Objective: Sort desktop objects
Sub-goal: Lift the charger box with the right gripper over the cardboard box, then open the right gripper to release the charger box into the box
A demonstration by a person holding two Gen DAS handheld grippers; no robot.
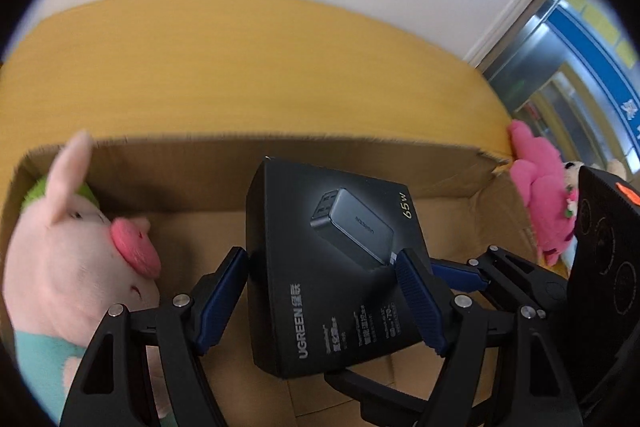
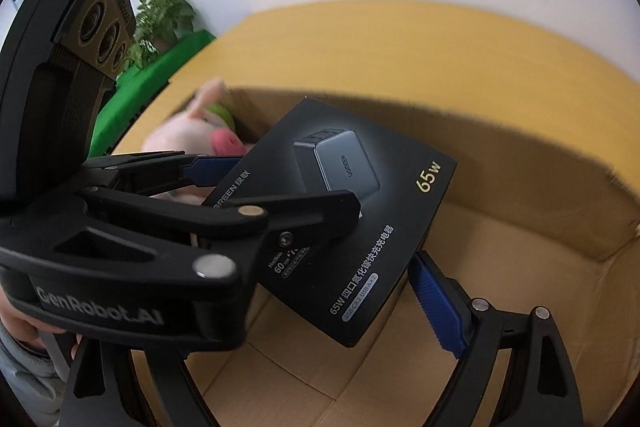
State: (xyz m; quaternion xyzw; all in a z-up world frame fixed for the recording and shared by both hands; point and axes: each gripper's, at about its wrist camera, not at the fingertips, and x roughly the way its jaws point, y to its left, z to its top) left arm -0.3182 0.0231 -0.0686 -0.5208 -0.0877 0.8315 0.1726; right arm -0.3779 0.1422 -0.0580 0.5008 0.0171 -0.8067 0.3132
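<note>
Left claw (image 1: pixel 322 267) is clamping the charger box (image 1: pixel 332 267) over the carton (image 1: pixel 280 163); right claw (image 2: pixel 360 267) is gaping. Lowering it flat before releasing seems best.

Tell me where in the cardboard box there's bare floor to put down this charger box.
The cardboard box floor is bare right of and beneath the UGREEN charger box, out to its right wall and front flaps. The left end is crowded by the pink pig plush. The left gripper fingers clamp the charger; the right gripper crowds its right edge.
</note>
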